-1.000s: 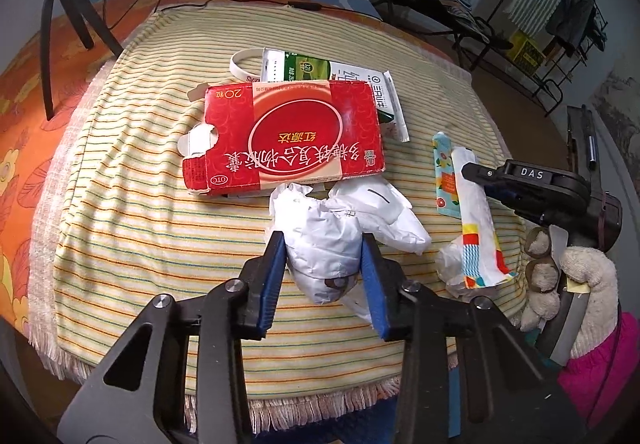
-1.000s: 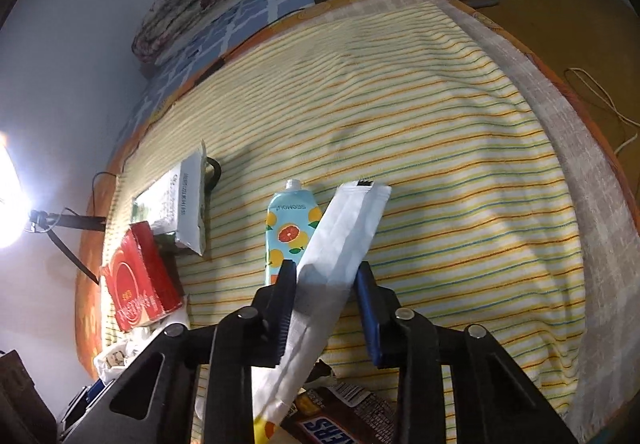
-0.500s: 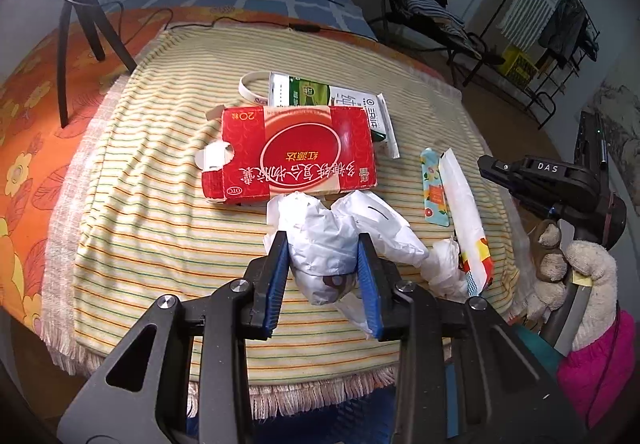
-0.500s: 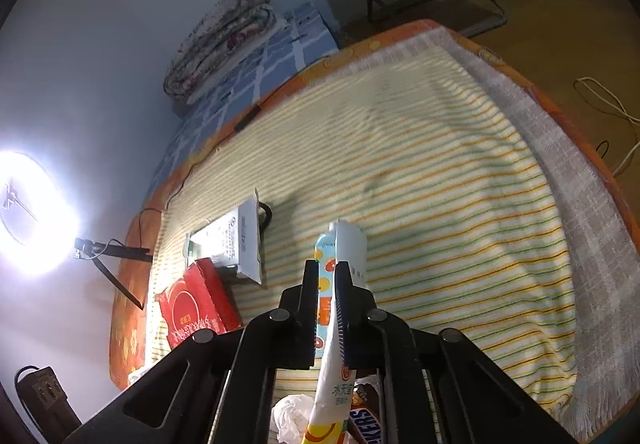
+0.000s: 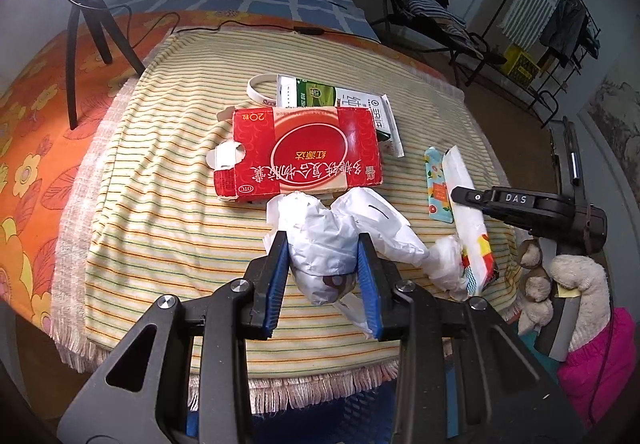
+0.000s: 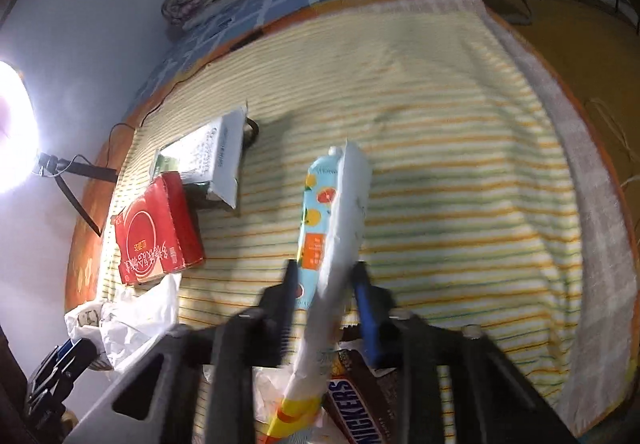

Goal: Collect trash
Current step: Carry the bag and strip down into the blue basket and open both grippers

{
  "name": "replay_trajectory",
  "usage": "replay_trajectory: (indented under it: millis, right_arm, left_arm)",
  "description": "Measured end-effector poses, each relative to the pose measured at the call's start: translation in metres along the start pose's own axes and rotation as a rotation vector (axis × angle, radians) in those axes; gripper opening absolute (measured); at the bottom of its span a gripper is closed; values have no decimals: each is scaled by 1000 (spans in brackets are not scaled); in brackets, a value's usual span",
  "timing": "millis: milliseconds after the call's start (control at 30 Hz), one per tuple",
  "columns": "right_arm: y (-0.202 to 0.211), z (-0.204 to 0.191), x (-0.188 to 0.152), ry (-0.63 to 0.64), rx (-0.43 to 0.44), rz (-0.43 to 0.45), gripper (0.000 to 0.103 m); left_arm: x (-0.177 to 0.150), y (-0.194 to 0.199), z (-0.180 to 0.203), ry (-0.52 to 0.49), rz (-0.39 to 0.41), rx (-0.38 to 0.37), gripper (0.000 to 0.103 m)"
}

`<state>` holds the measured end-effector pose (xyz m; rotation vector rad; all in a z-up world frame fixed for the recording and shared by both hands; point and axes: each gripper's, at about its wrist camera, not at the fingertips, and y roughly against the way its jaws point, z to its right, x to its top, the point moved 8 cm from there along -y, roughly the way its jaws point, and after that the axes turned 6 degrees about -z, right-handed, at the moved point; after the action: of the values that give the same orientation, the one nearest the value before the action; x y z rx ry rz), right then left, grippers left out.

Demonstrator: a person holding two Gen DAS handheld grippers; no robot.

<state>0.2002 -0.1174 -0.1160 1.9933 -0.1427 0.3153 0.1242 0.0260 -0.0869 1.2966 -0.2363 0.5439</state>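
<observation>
My left gripper (image 5: 323, 276) is shut on a crumpled white plastic bag (image 5: 324, 244) at the near edge of the striped cloth (image 5: 168, 204). My right gripper (image 6: 326, 308) has its jaws apart, one on each side of a long white wrapper (image 6: 344, 212) that stands tilted between them; it also shows in the left wrist view (image 5: 466, 212). A blue fruit-print tube (image 6: 316, 216) lies beside the wrapper. A red carton (image 5: 304, 160) and a green-and-white carton (image 5: 340, 100) lie further back.
A Snickers wrapper (image 6: 356, 408) lies under the right gripper. A white wristband (image 5: 260, 90) sits behind the red carton. A lamp tripod (image 5: 88, 28) stands at the left. Chairs and a drying rack (image 5: 552, 12) stand beyond the bed.
My right gripper's jaws have opened again after closing tight on the white wrapper half a second ago. The left gripper has lifted and drawn back a little with the bag.
</observation>
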Motion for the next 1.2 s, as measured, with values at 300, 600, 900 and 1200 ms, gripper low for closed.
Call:
replay_trajectory:
  millis: [300,600,900,1200]
  right_arm:
    - [55,-2,5,-50,124,149,7]
    - [100,-30,-25,36,202,193,7]
    - [110,-66,-77,169,232,155,7]
    - [80,-96,-151,306,226,32,7]
  left_arm:
    - [-1,25,-1,3,42,-16,32]
    - [-15,59,-6,-24,78,-23,32]
    - [-48,81,-19,-44,57,-24,32]
    - [-107,81,-30,-71,-35,-16,32]
